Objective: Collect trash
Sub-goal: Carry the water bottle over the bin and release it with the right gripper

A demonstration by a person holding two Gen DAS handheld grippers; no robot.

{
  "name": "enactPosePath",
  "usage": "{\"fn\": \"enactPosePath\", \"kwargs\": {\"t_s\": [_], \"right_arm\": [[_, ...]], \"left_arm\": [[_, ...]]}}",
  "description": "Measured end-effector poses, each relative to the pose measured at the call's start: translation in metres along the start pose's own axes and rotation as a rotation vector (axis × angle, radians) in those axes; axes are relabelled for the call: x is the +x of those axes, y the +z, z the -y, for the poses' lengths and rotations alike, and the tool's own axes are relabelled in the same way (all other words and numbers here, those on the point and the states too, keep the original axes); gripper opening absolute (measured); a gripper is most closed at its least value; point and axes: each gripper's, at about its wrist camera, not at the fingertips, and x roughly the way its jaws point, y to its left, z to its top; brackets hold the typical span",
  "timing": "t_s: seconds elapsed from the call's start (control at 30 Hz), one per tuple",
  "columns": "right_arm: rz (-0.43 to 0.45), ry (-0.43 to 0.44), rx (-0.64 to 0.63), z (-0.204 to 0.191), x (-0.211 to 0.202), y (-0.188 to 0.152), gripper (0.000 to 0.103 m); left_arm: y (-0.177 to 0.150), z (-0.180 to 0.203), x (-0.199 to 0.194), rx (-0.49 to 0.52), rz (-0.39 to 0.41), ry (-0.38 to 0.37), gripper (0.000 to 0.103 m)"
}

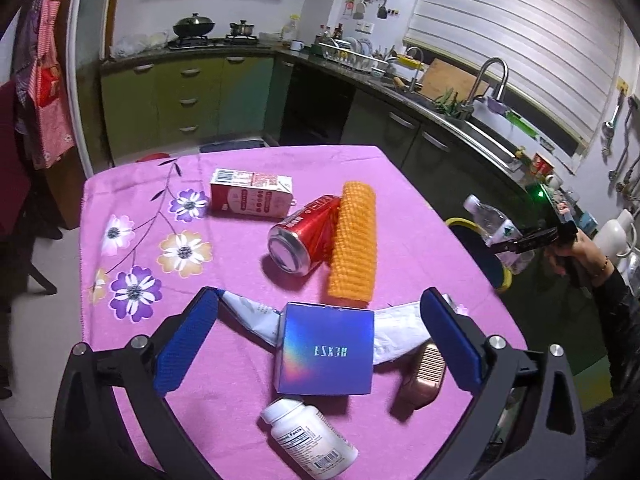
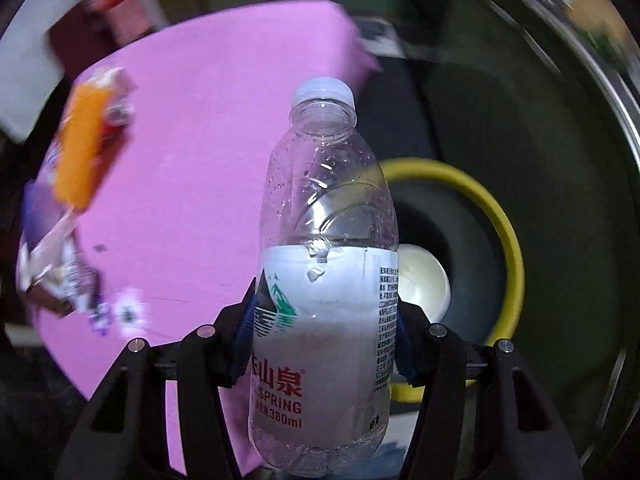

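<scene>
We've got the water bottle [image 2: 324, 280] clamped in our right tongs [image 2: 324, 336] above the yellow-rimmed bin [image 2: 508, 240] (one pale item already inside), left tongs [image 1: 316, 344] gaping empty over the blue box [image 1: 326, 354], while the can [image 1: 300, 236] and carton [image 1: 252, 194] wait on the desk [image 1: 224, 376].

The left gripper [image 1: 320, 344] hangs over the near part of the table, tilted downward, its blue-padded jaws spread wide with nothing pressed between them. The right gripper [image 2: 324, 336] points steeply down, jaws clamped on the sides of a clear bottle [image 2: 324, 264]. Far right, a hand [image 1: 580, 250] seemingly grips its handle.
</scene>
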Motion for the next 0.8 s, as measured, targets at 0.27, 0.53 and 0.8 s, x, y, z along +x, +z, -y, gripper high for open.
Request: {"fn": "enactPosePath", "kwargs": {"t_s": [0.27, 0.53, 0.8], "right_arm": [[-0.054, -0.078, 0.219, 0.058, 0.066, -0.003, 0.057], [-0.044, -0.107, 0.302, 0.084, 0.100, -0.006, 0.072], [0.062, -0.094, 0.349, 0.086, 0.064, -0.033, 0.072]], "left_arm": [[-0.009, -0.004, 0.008, -0.051, -0.047, -0.007, 0.096], [-0.017, 0.001, 0.015, -0.039, -0.072, 0.008, 0.097], [-0.029, -0.010, 0.024, -0.097, -0.152, 0.025, 0.097]]}}
